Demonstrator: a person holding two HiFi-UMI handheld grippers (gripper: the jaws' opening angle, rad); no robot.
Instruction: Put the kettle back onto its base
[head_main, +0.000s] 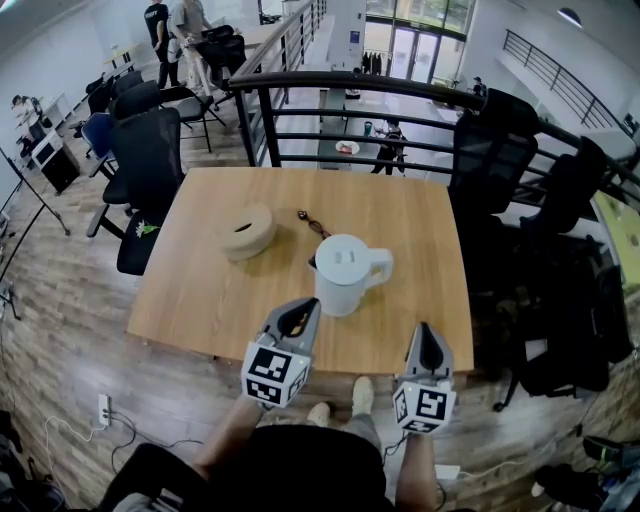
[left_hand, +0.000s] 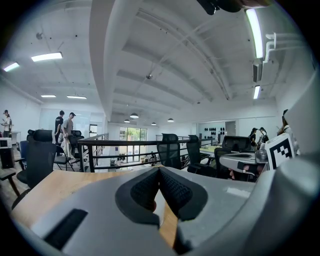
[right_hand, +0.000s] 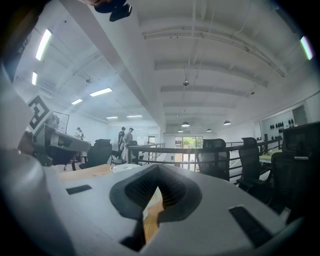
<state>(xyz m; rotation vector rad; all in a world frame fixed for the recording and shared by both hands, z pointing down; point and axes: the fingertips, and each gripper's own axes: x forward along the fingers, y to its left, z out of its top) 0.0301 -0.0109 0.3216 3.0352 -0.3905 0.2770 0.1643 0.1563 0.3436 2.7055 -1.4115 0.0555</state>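
One wooden table, a white kettle standing off its base, and two closed grippers at the near edge.

Seen from above, the square table fills the middle of the head view, with a black railing behind it and a black office chair at its far left corner. The kettle stands upright on the bare wood near the centre, handle to the right. The round beige base lies to its left and a little further back, apart from it. The left gripper hovers just in front of the kettle and the right gripper sits to the right, by the table's edge. Each has its jaw tips pressed together with nothing between them. A small dark object, too small to identify, lies between base and kettle.
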